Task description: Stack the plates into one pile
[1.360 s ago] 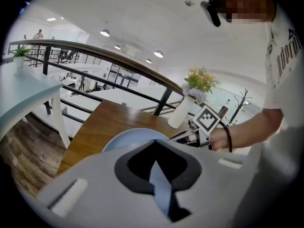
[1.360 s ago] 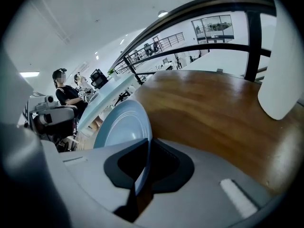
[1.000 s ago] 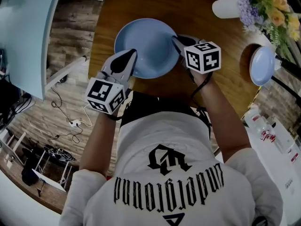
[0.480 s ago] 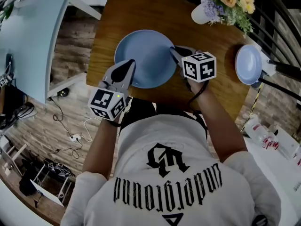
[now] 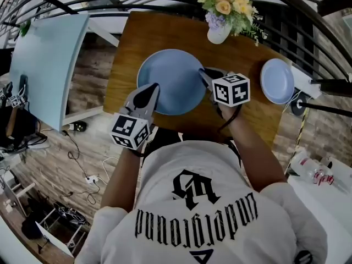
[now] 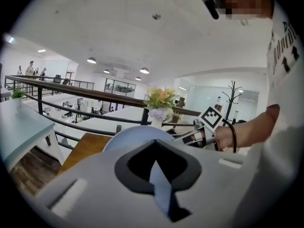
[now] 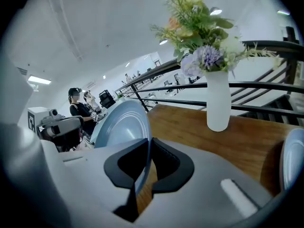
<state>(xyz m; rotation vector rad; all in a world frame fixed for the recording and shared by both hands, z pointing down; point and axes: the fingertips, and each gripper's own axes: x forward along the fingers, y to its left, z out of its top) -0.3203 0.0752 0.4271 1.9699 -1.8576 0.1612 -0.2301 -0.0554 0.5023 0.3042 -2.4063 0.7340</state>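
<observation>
Two grippers share one big plate.
Head view: the left gripper point(image 5: 152, 88) and right gripper point(image 5: 204, 73) take opposite rims of the large blue plate point(image 5: 173, 81) above the wooden worktop point(image 5: 135, 43), probably for balance; the small plate point(image 5: 276, 80) waits at the worktop's right edge. Left gripper view: the jaws pinch the rim. Right gripper view: the jaws pinch the rim too, with the vase point(image 7: 217, 103) at the far edge and a railing point(image 7: 256, 85) and open office beyond.

A large pale-blue plate point(image 5: 171, 81) is pinched at opposite rims by the left claw point(image 5: 149, 89) and right claw point(image 5: 204, 73) over the tabletop point(image 5: 159, 29). A smaller matching plate point(image 5: 276, 80) lies flat to its right, well apart.
</observation>
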